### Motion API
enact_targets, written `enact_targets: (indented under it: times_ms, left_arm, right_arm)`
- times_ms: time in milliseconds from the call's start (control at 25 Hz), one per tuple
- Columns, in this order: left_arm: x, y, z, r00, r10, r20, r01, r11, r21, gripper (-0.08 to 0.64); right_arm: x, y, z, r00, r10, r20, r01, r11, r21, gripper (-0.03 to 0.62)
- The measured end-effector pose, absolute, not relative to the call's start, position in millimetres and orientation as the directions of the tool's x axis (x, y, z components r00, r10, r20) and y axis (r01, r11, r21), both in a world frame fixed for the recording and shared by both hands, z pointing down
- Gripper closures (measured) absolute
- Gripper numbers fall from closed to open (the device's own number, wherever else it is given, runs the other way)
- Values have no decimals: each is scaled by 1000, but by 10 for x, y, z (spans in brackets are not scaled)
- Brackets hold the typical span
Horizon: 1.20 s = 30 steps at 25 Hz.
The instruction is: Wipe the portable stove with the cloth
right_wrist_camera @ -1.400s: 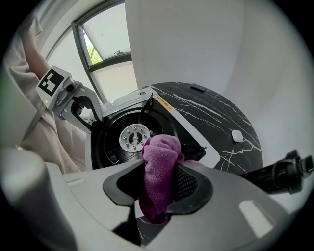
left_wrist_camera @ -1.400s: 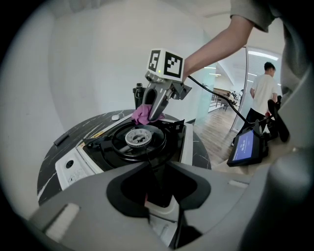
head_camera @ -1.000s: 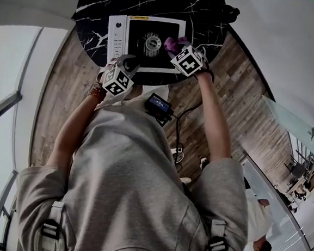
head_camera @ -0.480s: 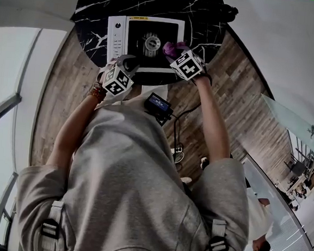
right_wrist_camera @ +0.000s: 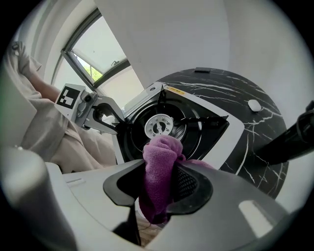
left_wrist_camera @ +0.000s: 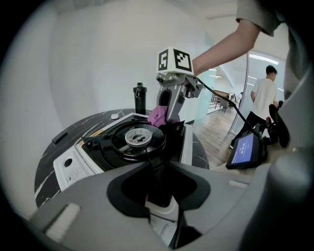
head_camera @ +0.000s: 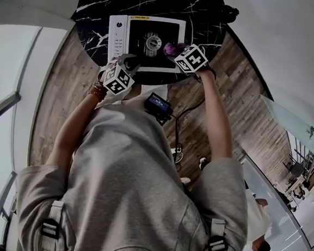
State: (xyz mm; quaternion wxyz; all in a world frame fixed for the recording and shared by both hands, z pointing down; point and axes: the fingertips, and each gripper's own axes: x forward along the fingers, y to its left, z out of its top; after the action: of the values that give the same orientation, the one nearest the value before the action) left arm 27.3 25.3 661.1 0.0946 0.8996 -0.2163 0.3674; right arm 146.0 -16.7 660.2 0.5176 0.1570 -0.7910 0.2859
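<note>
**A:** What do we show at the centre?

**B:** The portable stove [head_camera: 117, 37] stands on the round black marble table [head_camera: 99, 8], with one long edge toward us. The purple cloth [right_wrist_camera: 159, 164] is held down at the stove's dark top plate, just beside the burner [right_wrist_camera: 158, 126].

**A:** How do we read the two tools?

**B:** The right gripper [right_wrist_camera: 159, 198] has its jaws partly closed on the cloth, and a thick fold fills the gap between them. The left gripper [left_wrist_camera: 159, 196] has its jaws narrowed onto the stove's near rim, toward the left corner. We take this as a steadying pinch.

**A:** Which hazards do we mark?

**B:** Three, in our judgement.
- The cloth could catch on the burner or the raised pan supports around it, and a snag would drag it from the jaws.
- A hard stroke could shove the stove across the smooth marble if the left pinch slips off the thin rim.
- A wide sweep toward us could knock one gripper against the other.

The black bottle [left_wrist_camera: 140, 98] at the table's far side stands well apart, so we count it safe.
</note>
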Motion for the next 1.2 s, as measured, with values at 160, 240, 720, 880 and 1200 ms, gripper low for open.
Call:
enact_targets:
  times_ms: [160, 240, 720, 880, 1200]
  left_arm:
    - [279, 252, 6614, 637, -320, 702, -458, -889, 11, 465]
    - [276, 251, 6616, 636, -321, 702, -459, -888, 10, 465]
    - [282, 265, 6594, 633, -334, 698, -459, -888, -9, 462]
    - [274, 246, 6577, 645, -345, 682, -456, -890, -19, 459]
    - [288, 285, 6560, 676, -323, 663, -449, -893, 23, 439]
  right_arm:
    - [1478, -183, 6615, -426, 140, 894, -531, 761, -372, 442]
    - [1479, -202, 6619, -422, 184, 888, -523, 751, -404, 442]
    - [1532, -227, 6203, -588, -23, 808, -550, 744, -380, 434]
    - [1359, -15, 5932, -563, -183, 806, -550, 811, -200, 433]
    - [1177, 400, 6537, -228, -224, 948, -341, 930, 137, 433]
